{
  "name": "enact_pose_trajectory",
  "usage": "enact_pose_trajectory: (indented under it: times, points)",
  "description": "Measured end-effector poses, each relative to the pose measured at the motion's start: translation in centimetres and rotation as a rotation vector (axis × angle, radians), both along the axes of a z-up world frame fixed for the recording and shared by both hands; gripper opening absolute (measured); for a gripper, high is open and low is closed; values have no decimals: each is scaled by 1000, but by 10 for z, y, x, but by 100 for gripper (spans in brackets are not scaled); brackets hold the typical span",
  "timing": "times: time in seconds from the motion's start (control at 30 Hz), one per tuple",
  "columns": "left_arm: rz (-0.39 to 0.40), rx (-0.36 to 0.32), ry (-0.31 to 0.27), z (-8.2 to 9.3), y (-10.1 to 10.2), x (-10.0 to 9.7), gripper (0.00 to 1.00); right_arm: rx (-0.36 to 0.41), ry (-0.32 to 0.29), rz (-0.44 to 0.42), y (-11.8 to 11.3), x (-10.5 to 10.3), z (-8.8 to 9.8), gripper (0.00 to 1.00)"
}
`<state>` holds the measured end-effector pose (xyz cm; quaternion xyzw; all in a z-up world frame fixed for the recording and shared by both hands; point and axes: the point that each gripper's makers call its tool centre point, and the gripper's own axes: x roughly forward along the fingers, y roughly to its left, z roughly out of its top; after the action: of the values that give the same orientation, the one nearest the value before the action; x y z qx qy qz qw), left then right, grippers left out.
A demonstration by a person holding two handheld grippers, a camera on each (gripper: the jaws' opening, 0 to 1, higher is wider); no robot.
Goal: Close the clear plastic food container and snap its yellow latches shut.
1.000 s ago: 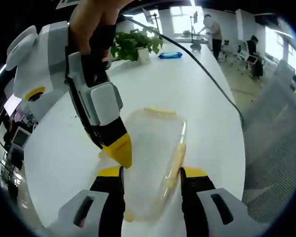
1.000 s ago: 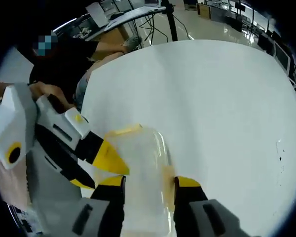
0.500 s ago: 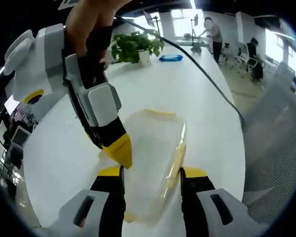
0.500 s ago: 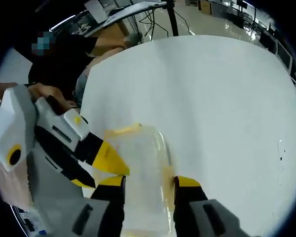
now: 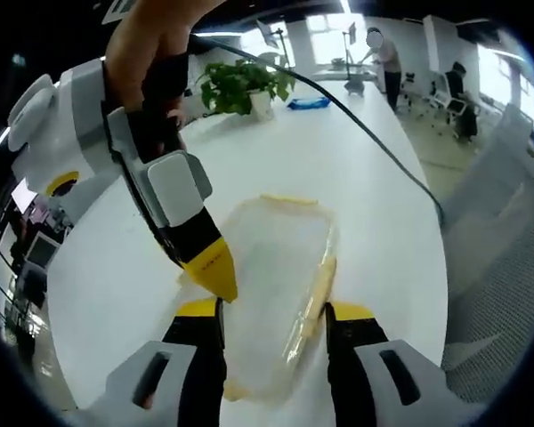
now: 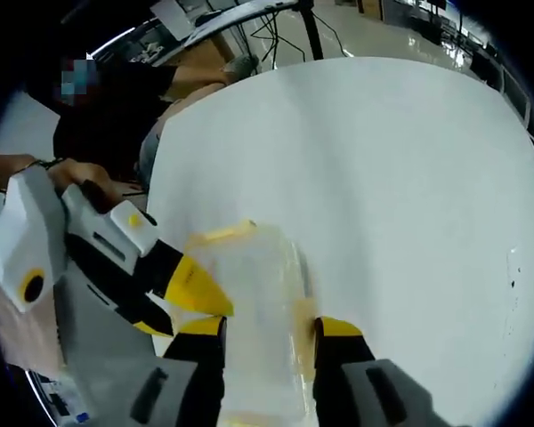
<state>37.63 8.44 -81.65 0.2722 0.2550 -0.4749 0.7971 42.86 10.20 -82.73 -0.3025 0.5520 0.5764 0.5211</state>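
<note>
White counter (image 5: 356,187) carries the clear container (image 5: 271,285), lid on. My left gripper (image 5: 274,313) straddles it, fingers spread; my right gripper (image 6: 269,326) likewise, tip touching its edge. Nothing has shifted since before.

Both grippers: white-grey housings, black jaws tipped yellow; a black cable (image 5: 365,120) trails the right gripper (image 5: 215,274)

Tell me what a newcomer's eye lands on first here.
The clear food container with yellow latches sits on the white table, between the left claw jaws. The right claw points its yellow tip at the container's edge. A potted plant stands far down the table.
</note>
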Motion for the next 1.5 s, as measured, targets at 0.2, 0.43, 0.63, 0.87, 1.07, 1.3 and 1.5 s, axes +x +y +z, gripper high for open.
enact_pose_trajectory:
  times: [0.2,0.43,0.63,0.87,1.07,1.3,1.5]
  points:
    - [6,-3,6,-1,0,0,42,-38,12,22,1,0,-2,36]
    - [11,-23,7,-2,1,2,42,-61,41,46,1,-1,-3,35]
    - [17,-10,20,-2,2,2,42,-74,60,51,1,-1,-4,34]
    - [17,-12,18,-4,2,4,42,-73,70,54,5,-1,-7,33]
    - [4,-12,8,-4,0,1,41,-63,60,46,6,-2,-7,34]
    - [5,12,-46,-6,-1,-3,41,-48,44,40,7,-7,-7,34]
    - [3,22,-45,-6,0,-3,40,-108,-8,104,9,-12,-6,34]
